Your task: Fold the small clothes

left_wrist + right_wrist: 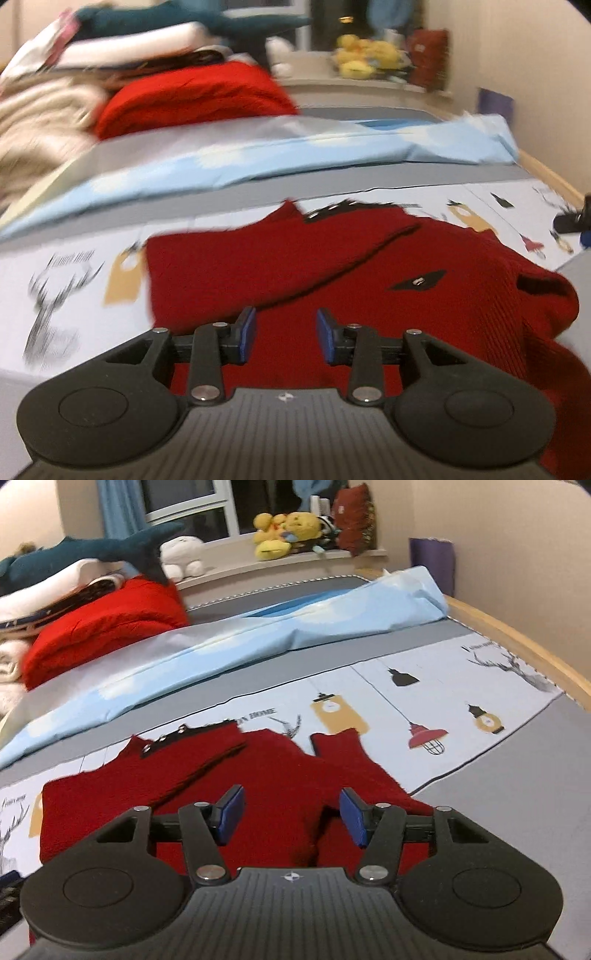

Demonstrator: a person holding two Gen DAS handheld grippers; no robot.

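Observation:
A dark red knitted garment (332, 266) with a black studded trim lies partly folded on the printed bed sheet (74, 280). My left gripper (286, 334) hovers over its near part, open, with only red knit showing in the gap between the blue pads (245, 332). The right wrist view shows the same garment (221, 775) with one flap laid diagonally across it. My right gripper (291, 818) stands open above the garment's near right portion, with nothing pinched between its fingers.
A rolled light-blue duvet (258, 635) runs across the bed behind the garment. Far left is a pile with a bright red folded knit (103, 635) and white laundry under a shark plush (92, 550). Yellow plush toys (284, 531) sit on the windowsill. A wooden bed rail (517, 635) borders the right.

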